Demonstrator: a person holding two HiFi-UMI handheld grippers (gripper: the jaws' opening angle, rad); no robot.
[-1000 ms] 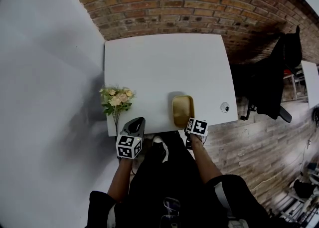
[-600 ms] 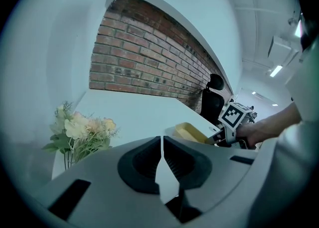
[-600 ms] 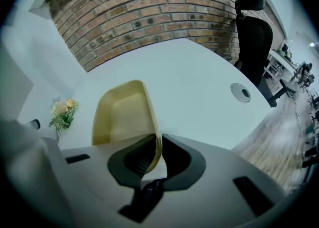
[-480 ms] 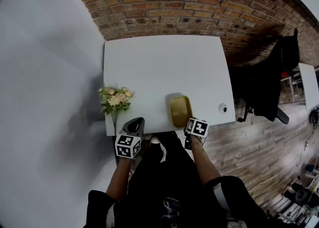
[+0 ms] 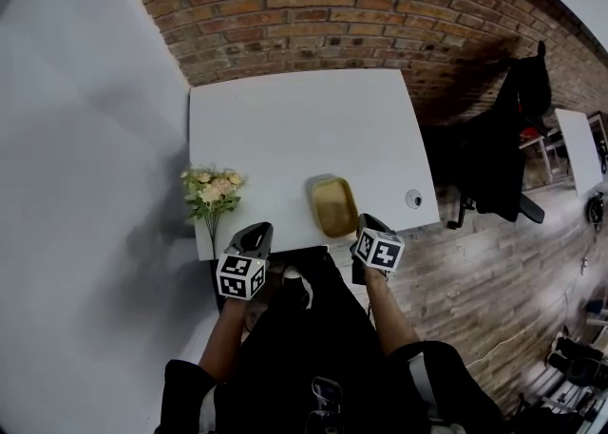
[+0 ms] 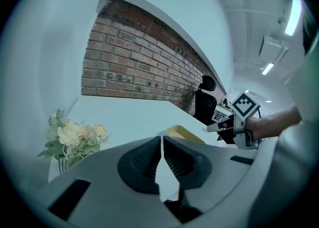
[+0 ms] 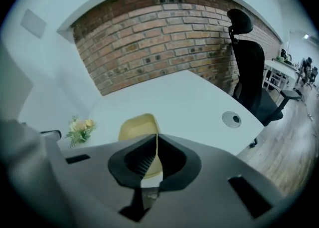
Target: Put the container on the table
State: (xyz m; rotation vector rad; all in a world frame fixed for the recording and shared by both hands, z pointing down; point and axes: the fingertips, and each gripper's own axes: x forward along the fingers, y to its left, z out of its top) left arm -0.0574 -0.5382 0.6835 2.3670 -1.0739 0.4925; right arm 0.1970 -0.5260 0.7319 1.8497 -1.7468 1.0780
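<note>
The tan rectangular container (image 5: 332, 206) lies on the white table (image 5: 285, 119) near its front edge; in the right gripper view the container (image 7: 135, 123) shows just beyond the jaws. My right gripper (image 5: 367, 229) hovers at the container's front right corner, jaws shut with nothing between them. The right gripper (image 7: 157, 136) points over the container. My left gripper (image 5: 258, 236) hangs at the table's front left corner, shut and empty. In the left gripper view the left gripper (image 6: 162, 137) faces the container (image 6: 185, 132) and the right gripper (image 6: 219, 128).
A bunch of pale flowers (image 5: 214, 187) stands at the table's front left edge. A round cable grommet (image 5: 413, 198) sits in the table's front right corner. A black office chair (image 5: 494, 157) stands to the right, a brick wall (image 5: 313, 14) behind the table.
The head view has drifted, so the table and container sit a little further left. Both grippers stay shut by the table's front edge; the right one has turned slightly.
</note>
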